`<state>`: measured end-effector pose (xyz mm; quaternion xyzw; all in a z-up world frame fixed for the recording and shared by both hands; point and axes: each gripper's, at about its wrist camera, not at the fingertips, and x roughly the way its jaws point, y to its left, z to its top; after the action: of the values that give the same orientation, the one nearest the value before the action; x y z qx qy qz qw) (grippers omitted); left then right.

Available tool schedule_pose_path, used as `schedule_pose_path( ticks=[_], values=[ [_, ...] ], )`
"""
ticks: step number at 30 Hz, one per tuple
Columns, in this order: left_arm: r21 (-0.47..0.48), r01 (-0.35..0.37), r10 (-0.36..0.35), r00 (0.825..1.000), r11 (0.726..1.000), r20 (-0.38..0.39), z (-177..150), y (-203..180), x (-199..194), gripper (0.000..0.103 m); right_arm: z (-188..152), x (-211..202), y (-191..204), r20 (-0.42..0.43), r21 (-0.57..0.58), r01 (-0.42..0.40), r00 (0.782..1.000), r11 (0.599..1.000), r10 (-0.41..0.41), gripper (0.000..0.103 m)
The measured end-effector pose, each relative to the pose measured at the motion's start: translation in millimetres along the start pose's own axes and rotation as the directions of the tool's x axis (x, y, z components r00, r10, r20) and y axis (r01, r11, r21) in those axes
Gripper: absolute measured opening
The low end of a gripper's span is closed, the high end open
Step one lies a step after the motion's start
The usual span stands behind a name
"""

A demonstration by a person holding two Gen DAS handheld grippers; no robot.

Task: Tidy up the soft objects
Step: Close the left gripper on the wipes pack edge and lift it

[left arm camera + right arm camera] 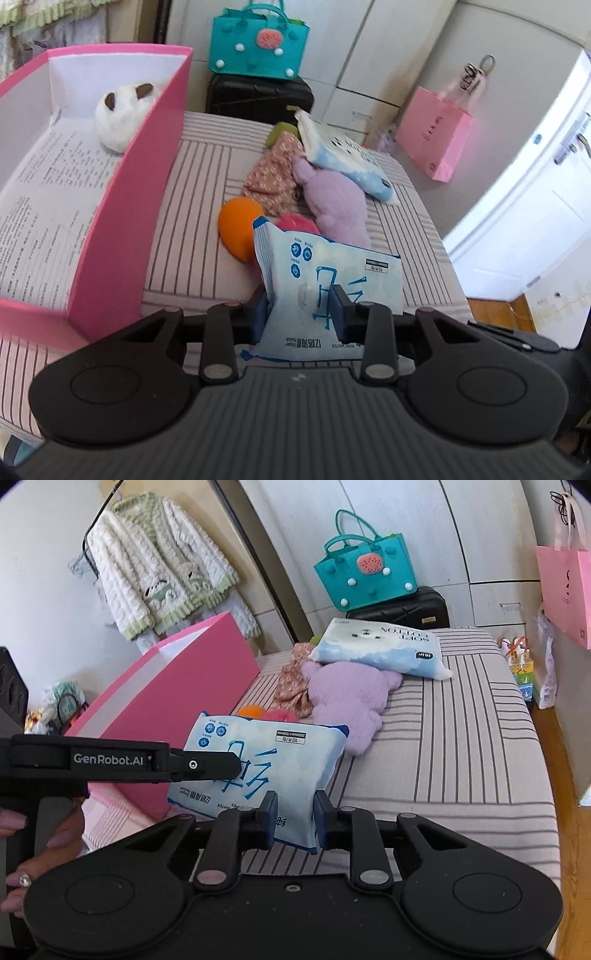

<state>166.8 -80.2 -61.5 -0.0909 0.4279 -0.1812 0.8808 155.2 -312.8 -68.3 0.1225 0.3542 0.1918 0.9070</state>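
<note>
Clamping one wipes pack [325, 273] w/ both left gripper [301, 314] & right gripper [295, 812] (opposite edges), right of pink box [122, 229].

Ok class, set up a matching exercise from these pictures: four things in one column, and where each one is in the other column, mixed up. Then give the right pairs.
Things
1. white plush
2. wipes pack
3. teal bag
4. cotton pack

Places
A. on the black suitcase
B. gripped by the left gripper and right gripper
C. inside the pink box
D. lying on the purple plush

Pairs: 1-C, 2-B, 3-A, 4-D
</note>
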Motion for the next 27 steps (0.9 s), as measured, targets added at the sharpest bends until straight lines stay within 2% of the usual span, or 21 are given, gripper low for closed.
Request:
schedule_pose_path(
  ticks=[3, 11, 17, 23, 27],
  values=[
    [0.017, 0.015, -0.015, 1.0, 1.0, -0.018, -5.6, -0.7, -5.4, 0.034, -2.2, -6.8, 4.6, -0.022, 0.007, 0.006, 1.0, 1.0, -0.006, 0.028],
    [0.06, 0.073, -0.069, 0.995, 0.996, -0.067, -13.6, -0.6, -29.7, 0.034, -5.7, -30.0, 25.7, -0.06, -0.063, 0.015, 0.998, 0.998, -0.019, 0.032],
    [0.087, 0.111, -0.101, 0.989, 0.99, -0.111, -18.9, 4.3, -52.2, 0.035, -9.4, -49.9, 38.0, -0.076, -0.08, -0.039, 0.997, 0.996, 0.033, 0.032],
    [0.162, 0.096, -0.083, 0.993, 0.982, -0.087, -22.6, 7.4, -80.3, 0.035, -11.1, -59.8, 54.7, -0.088, -0.096, -0.109, 0.991, 0.989, 0.101, 0.032],
    [0.172, 0.099, -0.087, 0.993, 0.98, -0.076, -21.3, 15.6, -98.2, 0.035, -9.0, -65.4, 72.6, -0.088, -0.141, -0.136, 0.988, 0.981, 0.125, 0.032]
  ],
)
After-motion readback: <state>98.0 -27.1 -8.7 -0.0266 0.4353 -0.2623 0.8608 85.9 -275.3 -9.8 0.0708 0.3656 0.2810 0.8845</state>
